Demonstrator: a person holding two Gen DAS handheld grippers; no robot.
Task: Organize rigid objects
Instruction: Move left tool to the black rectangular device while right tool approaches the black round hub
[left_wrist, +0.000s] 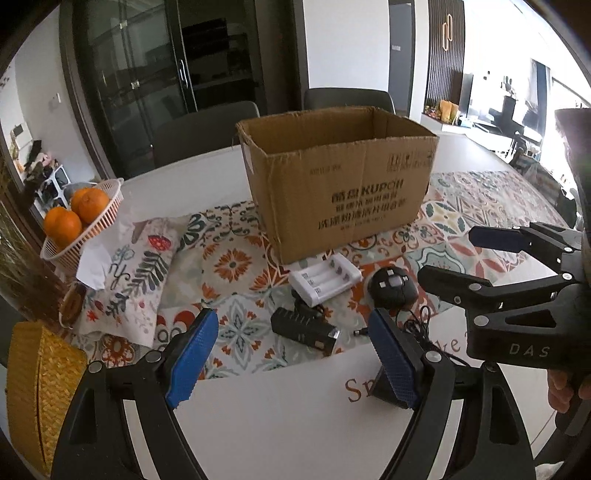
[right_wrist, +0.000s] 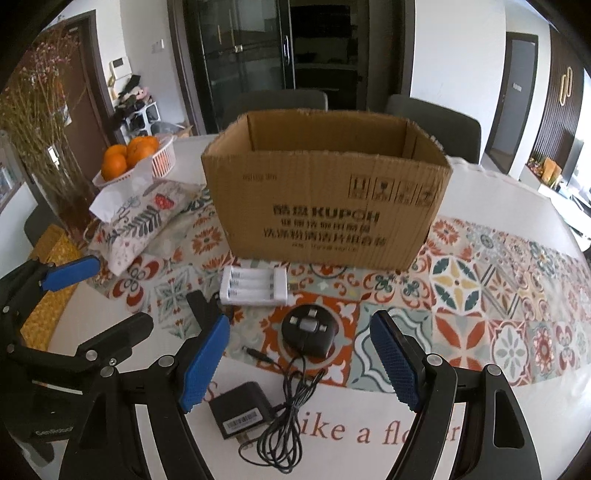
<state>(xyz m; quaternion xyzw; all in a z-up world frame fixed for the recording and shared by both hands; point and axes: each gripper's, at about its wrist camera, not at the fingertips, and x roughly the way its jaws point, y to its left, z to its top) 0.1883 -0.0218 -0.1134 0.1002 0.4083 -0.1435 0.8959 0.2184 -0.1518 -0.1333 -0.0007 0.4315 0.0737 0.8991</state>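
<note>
An open cardboard box (left_wrist: 340, 181) stands on the patterned mat; it also shows in the right wrist view (right_wrist: 325, 192). In front of it lie a white battery charger (left_wrist: 325, 280) (right_wrist: 255, 286), a round black plug adapter (left_wrist: 393, 288) (right_wrist: 308, 330), a black ribbed flashlight-like device (left_wrist: 303, 330), and a black power adapter (right_wrist: 240, 410) with a tangled cord (right_wrist: 288, 417). My left gripper (left_wrist: 295, 354) is open, low over the table just short of the black device. My right gripper (right_wrist: 303, 362) is open above the power adapter and cord. Each gripper shows in the other's view.
A basket of oranges (left_wrist: 83, 218) (right_wrist: 136, 158) and a floral tissue pouch (left_wrist: 129, 273) (right_wrist: 144, 221) sit to the left. A yellow woven box (left_wrist: 40, 384) lies at the near left. Chairs (right_wrist: 280, 105) stand behind the table. Dried branches (right_wrist: 33, 122) rise at far left.
</note>
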